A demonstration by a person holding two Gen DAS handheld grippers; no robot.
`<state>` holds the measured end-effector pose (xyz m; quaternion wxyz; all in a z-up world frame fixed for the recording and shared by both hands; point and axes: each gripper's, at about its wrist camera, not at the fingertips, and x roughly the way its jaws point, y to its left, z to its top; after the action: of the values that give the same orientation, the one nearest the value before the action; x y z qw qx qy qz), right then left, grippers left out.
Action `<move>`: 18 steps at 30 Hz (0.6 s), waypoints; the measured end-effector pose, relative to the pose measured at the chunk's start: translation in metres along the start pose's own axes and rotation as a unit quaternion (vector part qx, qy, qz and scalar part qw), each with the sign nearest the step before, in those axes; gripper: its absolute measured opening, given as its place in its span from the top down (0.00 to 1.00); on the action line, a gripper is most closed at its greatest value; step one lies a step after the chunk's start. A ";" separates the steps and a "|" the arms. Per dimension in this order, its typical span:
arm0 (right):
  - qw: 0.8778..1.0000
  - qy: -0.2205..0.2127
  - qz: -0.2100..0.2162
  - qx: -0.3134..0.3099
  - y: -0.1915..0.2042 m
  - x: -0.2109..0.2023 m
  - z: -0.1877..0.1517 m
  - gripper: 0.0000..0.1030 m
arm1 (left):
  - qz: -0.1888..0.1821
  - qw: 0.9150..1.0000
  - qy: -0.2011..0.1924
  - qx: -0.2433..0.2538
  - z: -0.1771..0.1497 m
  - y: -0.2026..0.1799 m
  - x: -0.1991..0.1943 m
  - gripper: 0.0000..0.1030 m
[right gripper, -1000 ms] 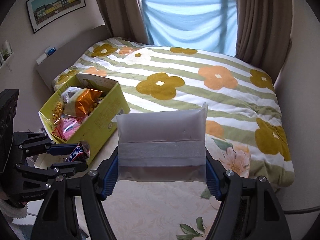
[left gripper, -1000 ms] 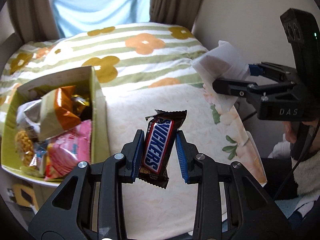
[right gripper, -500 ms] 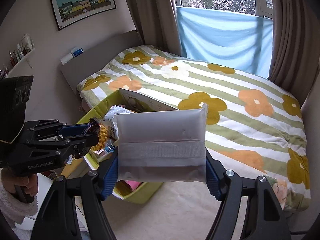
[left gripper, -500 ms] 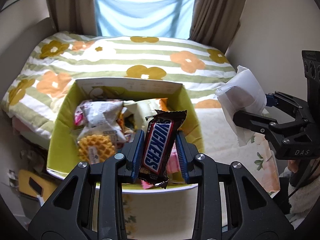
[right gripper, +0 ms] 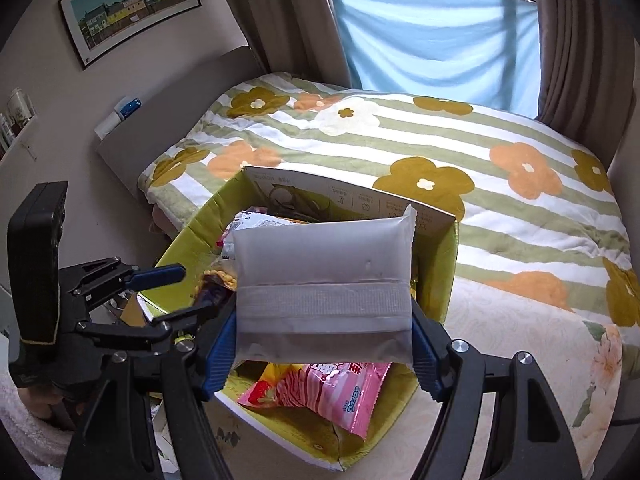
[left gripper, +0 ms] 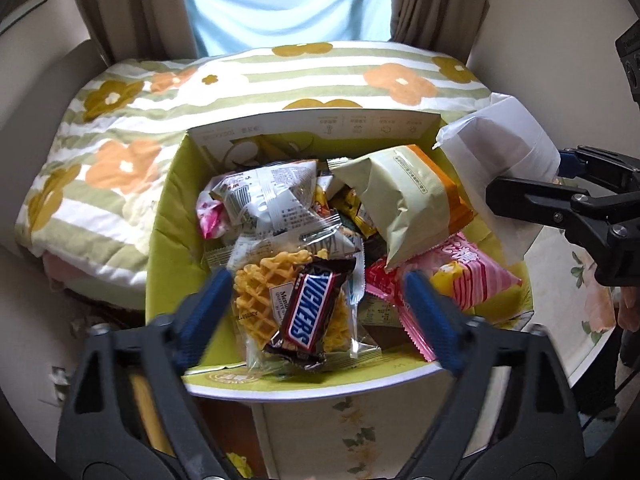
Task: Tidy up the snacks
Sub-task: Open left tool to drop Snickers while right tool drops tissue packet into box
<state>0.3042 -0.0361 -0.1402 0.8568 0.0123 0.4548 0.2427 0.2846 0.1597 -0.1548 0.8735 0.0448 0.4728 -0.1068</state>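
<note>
A: What did the left gripper show?

B: Its jaws were opening, the blue pads blurred, with the Snickers bar between them but touched by neither pad. The bar lay tilted on a waffle snack packet inside the yellow-green box, just ahead of the fingertips.

A: And the right gripper?

B: It was clamped on a white frosted packet, which it held above the box. The packet hid most of the box's contents in that view; only a pink striped packet showed below it, just under the jaws.

A: What remained unclear?

B: The white packet's contents could not be made out. In the left wrist view the right gripper was cut off at the right edge. Print on the grey wrapper beyond the bar was too small to read.
</note>
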 end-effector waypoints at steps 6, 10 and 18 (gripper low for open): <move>1.000 0.014 -0.008 0.000 0.004 0.006 0.002 0.32 | -0.016 0.999 -0.009 -0.030 -0.002 0.016 -0.007 0.02; 1.000 0.017 -0.003 -0.011 0.011 0.010 0.010 0.32 | -0.015 0.999 -0.001 -0.035 -0.005 0.018 -0.007 0.02; 0.999 0.010 0.014 -0.034 0.030 0.032 0.038 0.13 | 0.002 0.999 0.007 -0.034 -0.007 0.022 -0.005 0.02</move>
<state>0.3367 0.0113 -0.1355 0.8484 -0.0130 0.4547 0.2707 0.2813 0.1828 -0.1554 0.8713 0.0169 0.4826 -0.0881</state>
